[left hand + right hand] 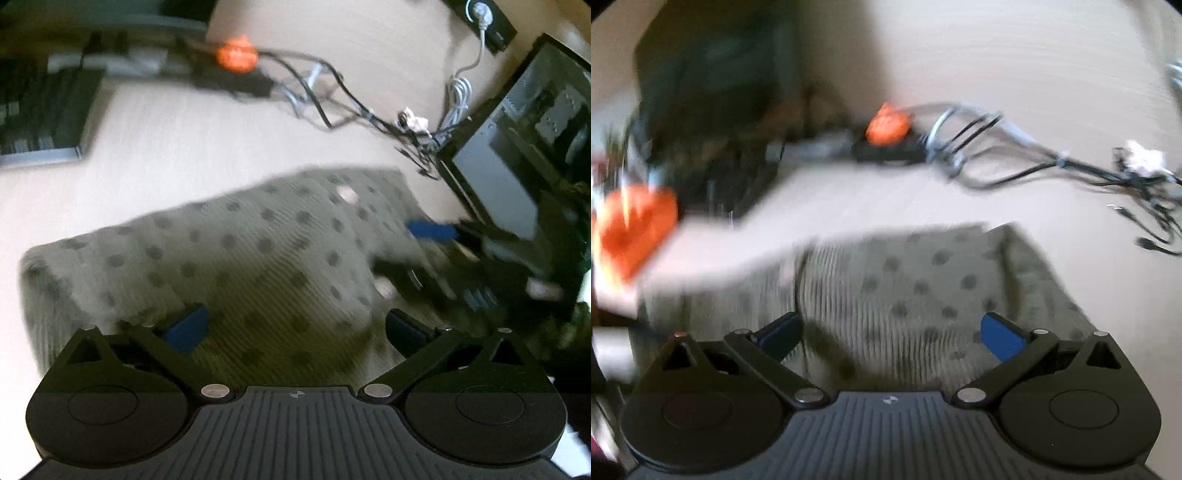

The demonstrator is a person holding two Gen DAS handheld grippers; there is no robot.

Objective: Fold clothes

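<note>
A grey cloth with dark dots (236,258) lies flat on a pale table (207,147), and it already looks like a neat folded block with straight edges. The left gripper (295,328) hangs just above the near part of the cloth with its blue fingers (186,328) spread wide, and nothing is caught between them. The right gripper (892,332) is over the same cloth (923,280) from its own side, and its blue fingers (1003,341) are wide apart too, with no cloth pinched in them. In the left view the right gripper shows as a dark blurry shape at the far right edge of the cloth. Both views are smeared, so small folds are hard to see. Behind the cloth there is a bunch of cables (332,96) and an orange thing (236,55), well away from it. I think this is the gap between two folds, with both hands free. If another fold is wanted, each gripper has to go down to an edge or a corner, slide one finger under the top layer, and squeeze gently. They should grab matching corners so the cloth folds straight and does not bunch up
</note>
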